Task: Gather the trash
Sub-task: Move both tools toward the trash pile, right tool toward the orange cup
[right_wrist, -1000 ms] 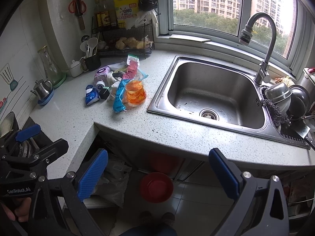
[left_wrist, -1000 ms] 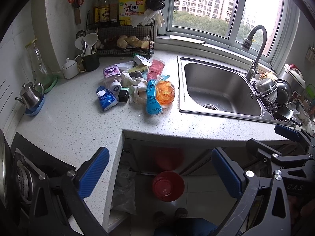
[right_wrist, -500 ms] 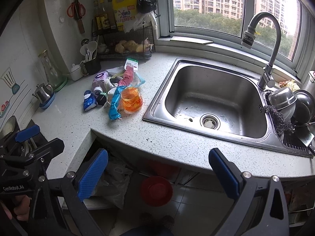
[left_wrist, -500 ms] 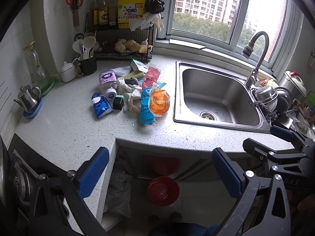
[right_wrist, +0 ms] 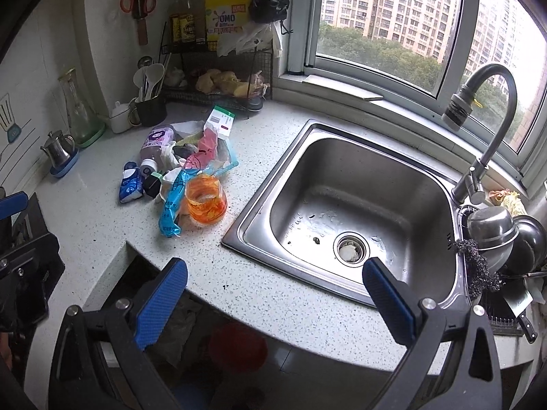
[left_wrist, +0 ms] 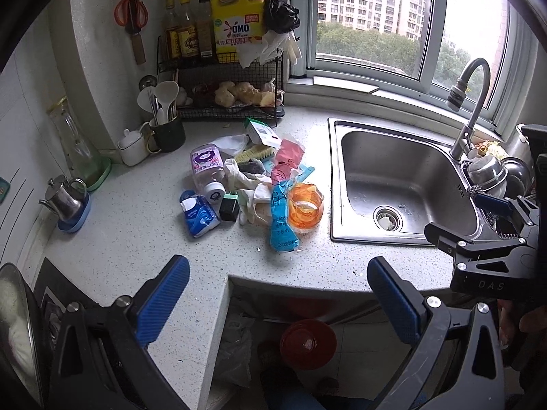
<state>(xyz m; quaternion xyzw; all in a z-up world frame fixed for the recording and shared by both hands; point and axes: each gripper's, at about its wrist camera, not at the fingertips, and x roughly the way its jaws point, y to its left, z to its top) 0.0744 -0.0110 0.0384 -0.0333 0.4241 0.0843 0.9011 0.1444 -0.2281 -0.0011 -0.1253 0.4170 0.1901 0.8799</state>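
A pile of trash lies on the speckled counter [left_wrist: 130, 235] left of the sink: an orange plastic cup [left_wrist: 305, 210], a blue wrapper [left_wrist: 281, 223], a red wrapper [left_wrist: 287, 157], a blue tissue pack [left_wrist: 199, 215], a purple-labelled bottle [left_wrist: 205, 167], a small black box [left_wrist: 229, 207] and a white-green carton [left_wrist: 261, 132]. The pile also shows in the right wrist view, with the cup [right_wrist: 205, 201] and blue wrapper [right_wrist: 172, 210]. My left gripper [left_wrist: 277, 290] is open and empty, near the counter's front edge. My right gripper [right_wrist: 273, 290] is open and empty, over the sink's front rim.
A steel sink [right_wrist: 355, 205] with a tap [right_wrist: 485, 116] is on the right, with bowls [right_wrist: 492, 229] and a scourer beside it. A wire rack [left_wrist: 222, 78] with bottles, a utensil mug [left_wrist: 167, 130], a small kettle [left_wrist: 65, 198] and a red bin [left_wrist: 307, 343] under the counter are around.
Both grippers have moved forward and up toward the counter; the pile and sink look closer. Both stay open and empty.
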